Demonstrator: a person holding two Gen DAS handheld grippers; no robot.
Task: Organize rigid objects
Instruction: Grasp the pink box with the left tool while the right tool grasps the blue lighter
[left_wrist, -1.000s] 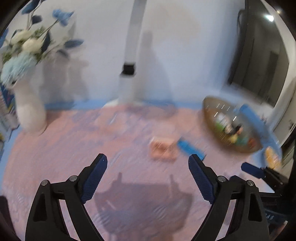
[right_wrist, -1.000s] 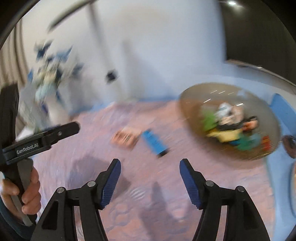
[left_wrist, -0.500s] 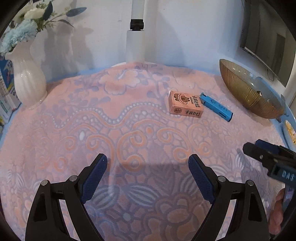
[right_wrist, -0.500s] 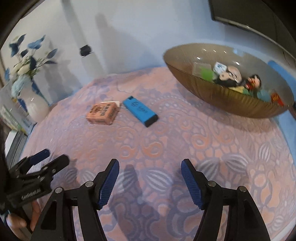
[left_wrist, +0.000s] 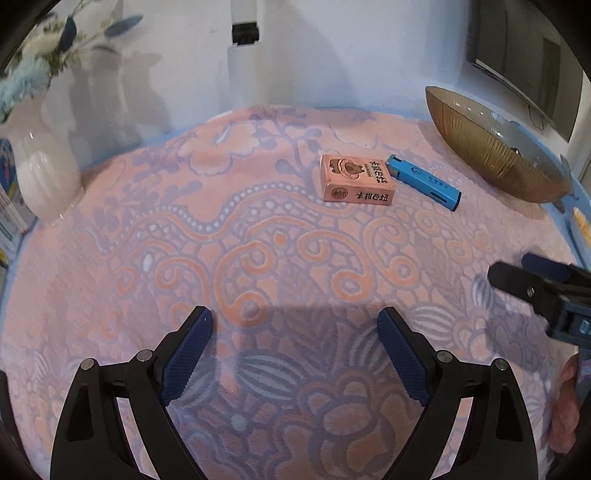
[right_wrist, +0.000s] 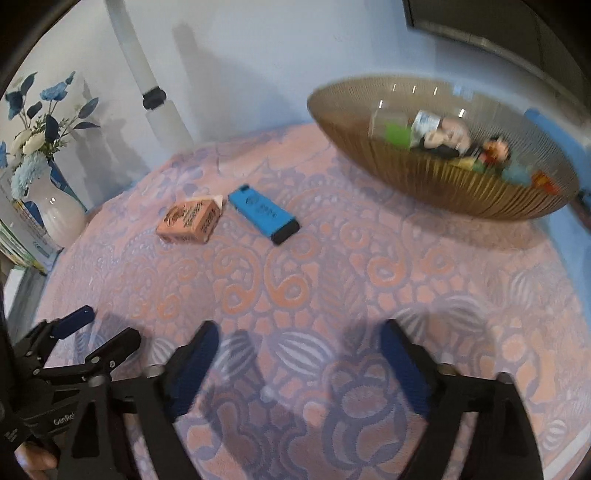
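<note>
Both tongs dipped toward the patterned cloth (left_wrist: 258, 258) since a second ago. The left tongs (left_wrist: 295, 354) drew nearer the orange box (left_wrist: 354, 177) and blue lighter (left_wrist: 424, 181); the bowl (right_wrist: 461, 192) loomed larger for the right tongs (right_wrist: 299, 362).

1. 1 pink box (left_wrist: 355, 178) on cloth.
2. 1 blue lighter (left_wrist: 424, 181).
3. 1 ribbed bowl (right_wrist: 406, 173), several small items inside, count unclear.
4. 1 white vase (right_wrist: 57, 214).
5. 2 grippers: left gripper (left_wrist: 295, 354), right gripper (right_wrist: 299, 365).
</note>
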